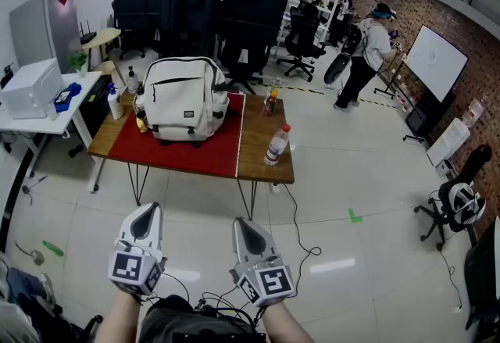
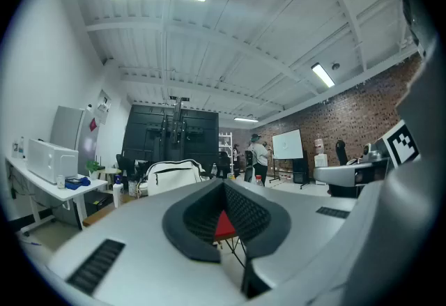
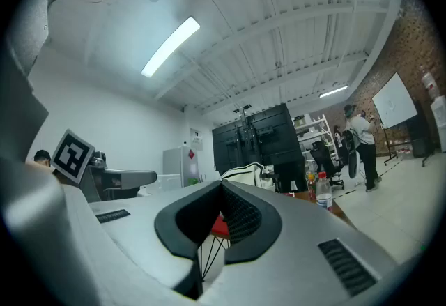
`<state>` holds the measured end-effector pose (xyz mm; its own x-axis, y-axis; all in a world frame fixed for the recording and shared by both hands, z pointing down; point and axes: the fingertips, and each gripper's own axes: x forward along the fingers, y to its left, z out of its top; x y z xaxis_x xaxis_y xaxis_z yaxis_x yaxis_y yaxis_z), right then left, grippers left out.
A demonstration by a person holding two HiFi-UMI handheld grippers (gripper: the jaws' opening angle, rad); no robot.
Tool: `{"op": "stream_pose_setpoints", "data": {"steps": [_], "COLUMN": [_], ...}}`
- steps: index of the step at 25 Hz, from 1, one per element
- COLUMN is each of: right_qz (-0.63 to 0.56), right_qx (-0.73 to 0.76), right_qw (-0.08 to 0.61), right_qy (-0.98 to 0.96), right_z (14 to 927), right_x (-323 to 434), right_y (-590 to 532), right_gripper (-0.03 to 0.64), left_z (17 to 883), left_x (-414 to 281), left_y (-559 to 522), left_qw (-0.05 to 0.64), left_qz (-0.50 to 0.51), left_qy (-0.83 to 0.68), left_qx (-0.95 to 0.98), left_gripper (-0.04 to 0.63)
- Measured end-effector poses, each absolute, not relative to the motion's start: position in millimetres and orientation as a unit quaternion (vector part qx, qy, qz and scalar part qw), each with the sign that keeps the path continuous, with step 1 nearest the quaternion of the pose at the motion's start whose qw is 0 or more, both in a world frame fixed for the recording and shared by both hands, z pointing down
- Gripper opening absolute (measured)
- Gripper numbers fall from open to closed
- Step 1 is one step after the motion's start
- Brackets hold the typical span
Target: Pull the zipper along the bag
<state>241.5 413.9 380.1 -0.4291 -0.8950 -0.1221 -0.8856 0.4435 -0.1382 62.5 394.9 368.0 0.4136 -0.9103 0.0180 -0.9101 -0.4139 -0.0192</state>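
A cream-white backpack [image 1: 184, 99] with black zippers stands upright on a red mat [image 1: 183, 148] on the wooden table [image 1: 262, 148]. The backpack [image 2: 171, 175] also shows far off in the left gripper view, and the backpack [image 3: 245, 173] peeks over the jaws in the right gripper view. My left gripper [image 1: 145, 218] and right gripper [image 1: 248, 230] are held low near me, well short of the table, pointing toward it. Both are shut with nothing between their jaws. From here I cannot make out the zipper pull.
A clear bottle [image 1: 276, 145] with a red cap stands at the table's right front, a small orange bottle [image 1: 271, 100] further back. A white desk [image 1: 43, 111] with a printer is at left. A person [image 1: 366, 52] stands far right by a whiteboard [image 1: 437, 62]. Cables [image 1: 301, 248] trail on the floor.
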Motion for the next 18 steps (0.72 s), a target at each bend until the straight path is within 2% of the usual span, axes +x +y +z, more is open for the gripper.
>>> {"op": "stream_pose_setpoints", "data": {"steps": [9, 18], "right_qz": [-0.026, -0.012], "right_qx": [-0.531, -0.534], "right_qw": [0.090, 0.081], "right_qy": [0.842, 0.842], "right_z": [385, 388], "right_x": [255, 215], "right_y": [375, 309], "right_gripper": [0.012, 0.012], "left_z": [366, 373], "left_x": [67, 24], "left_y": [349, 275], "left_qw": [0.011, 0.012], "left_qz": [-0.004, 0.002], "left_qy": [0.548, 0.543], "left_qx": [-0.837, -0.840], "left_gripper": [0.029, 0.028]}}
